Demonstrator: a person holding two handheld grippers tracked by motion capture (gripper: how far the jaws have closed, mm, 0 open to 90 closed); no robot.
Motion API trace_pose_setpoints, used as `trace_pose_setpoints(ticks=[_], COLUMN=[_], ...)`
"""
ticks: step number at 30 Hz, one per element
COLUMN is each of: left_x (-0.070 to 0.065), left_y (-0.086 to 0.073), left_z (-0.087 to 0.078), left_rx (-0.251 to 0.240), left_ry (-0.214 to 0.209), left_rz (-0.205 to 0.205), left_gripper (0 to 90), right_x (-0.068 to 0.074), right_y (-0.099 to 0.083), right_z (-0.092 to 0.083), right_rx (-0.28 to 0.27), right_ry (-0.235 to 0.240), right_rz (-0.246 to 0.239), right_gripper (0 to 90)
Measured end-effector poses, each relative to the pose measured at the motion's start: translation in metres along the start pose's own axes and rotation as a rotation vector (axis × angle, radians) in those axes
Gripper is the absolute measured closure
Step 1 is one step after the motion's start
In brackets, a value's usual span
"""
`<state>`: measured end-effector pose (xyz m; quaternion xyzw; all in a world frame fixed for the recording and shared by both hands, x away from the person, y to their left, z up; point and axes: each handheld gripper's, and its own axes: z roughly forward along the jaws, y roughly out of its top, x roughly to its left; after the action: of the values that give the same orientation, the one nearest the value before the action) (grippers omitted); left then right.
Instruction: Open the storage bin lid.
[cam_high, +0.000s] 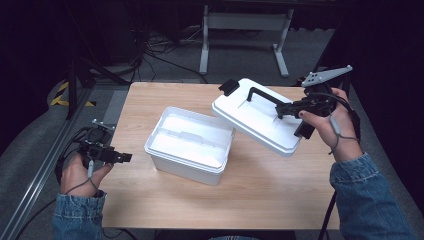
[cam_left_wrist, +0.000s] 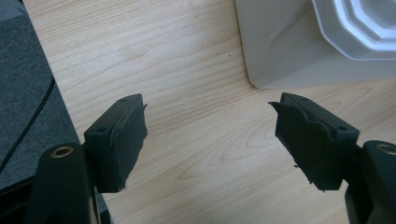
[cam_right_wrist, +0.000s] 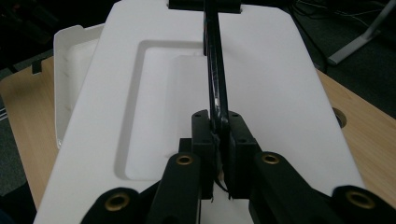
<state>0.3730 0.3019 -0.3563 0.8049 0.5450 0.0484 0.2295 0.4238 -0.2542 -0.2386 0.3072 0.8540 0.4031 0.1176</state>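
- Wooden table (cam_high: 260, 200): open white storage box (cam_high: 190, 145) near its centre.
- Right gripper (cam_right_wrist: 219, 140): clamped on the lid's black handle (cam_right_wrist: 215, 70); lid (cam_high: 260, 120) lifted off, not yet set down.
- Left gripper (cam_left_wrist: 210, 140): jaws wide, empty.

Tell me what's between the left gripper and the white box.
Only bare wooden table lies between the open left gripper and the white box, per the left gripper view.

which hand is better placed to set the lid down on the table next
Right. The right tool is already shut on the black handle of the white lid, held tilted beside the open white box. The left tool is open, empty, low over the table left of the box.
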Motion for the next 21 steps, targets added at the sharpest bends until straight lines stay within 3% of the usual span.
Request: trace_pose_setpoints(ticks=[10,21], left_x=[0.0,-0.001], left_y=[0.0,0.001], left_z=[0.001,0.002], left_rx=[0.005,-0.001], left_ry=[-0.005,0.001], left_rz=[-0.003,0.006], left_gripper=[24.6,24.6], right_x=[-0.023,-0.05], right_y=[-0.019,-0.047], right_z=[-0.001,0.012], right_rx=[0.018,0.059], right_ry=[-0.033,-0.078], right_rz=[0.061,0.129], right_gripper=[84.9,84.9])
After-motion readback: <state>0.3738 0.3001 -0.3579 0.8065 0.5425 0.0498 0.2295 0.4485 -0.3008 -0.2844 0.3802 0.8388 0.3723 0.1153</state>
